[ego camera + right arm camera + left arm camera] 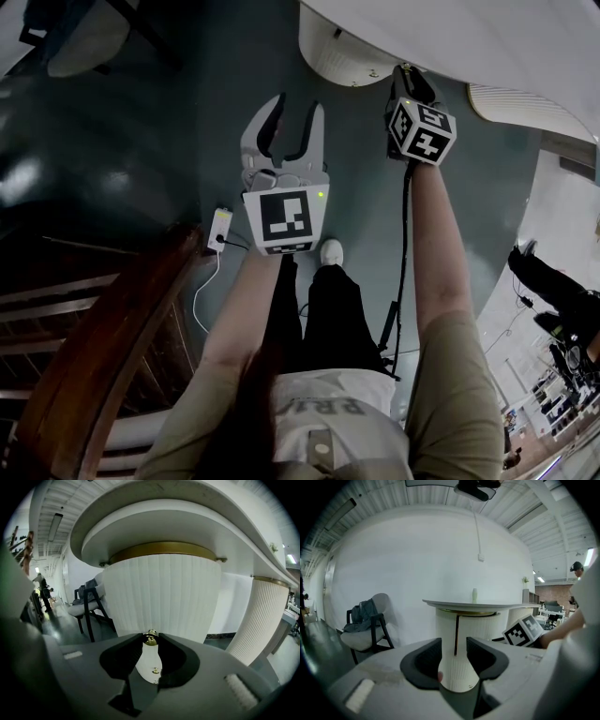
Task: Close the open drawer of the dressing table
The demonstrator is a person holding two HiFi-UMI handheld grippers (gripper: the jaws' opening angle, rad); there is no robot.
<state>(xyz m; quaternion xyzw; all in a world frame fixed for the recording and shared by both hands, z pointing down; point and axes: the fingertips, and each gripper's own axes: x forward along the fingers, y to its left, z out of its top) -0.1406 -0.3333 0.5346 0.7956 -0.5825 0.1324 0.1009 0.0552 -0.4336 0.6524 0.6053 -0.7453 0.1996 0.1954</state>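
The white dressing table point(450, 37) stands at the top of the head view, its rounded ribbed drawer front point(336, 52) beneath the top. In the right gripper view the same ribbed front point(161, 592) fills the middle, under a gold band. My right gripper point(150, 641) is shut on the small gold drawer knob point(150, 638), which sits pinched at the jaw tips. In the head view the right gripper point(407, 82) reaches up to the drawer. My left gripper point(292, 117) hangs open over the dark floor, nothing between its jaws. It faces the table's pedestal point(461, 634) from a distance.
A dark wooden chair frame point(103, 347) stands at the lower left of the head view. A white adapter point(220, 230) with a cable lies on the floor. A chair with clothes point(365, 625) stands by the wall at left. A second ribbed pedestal point(262, 616) is at right.
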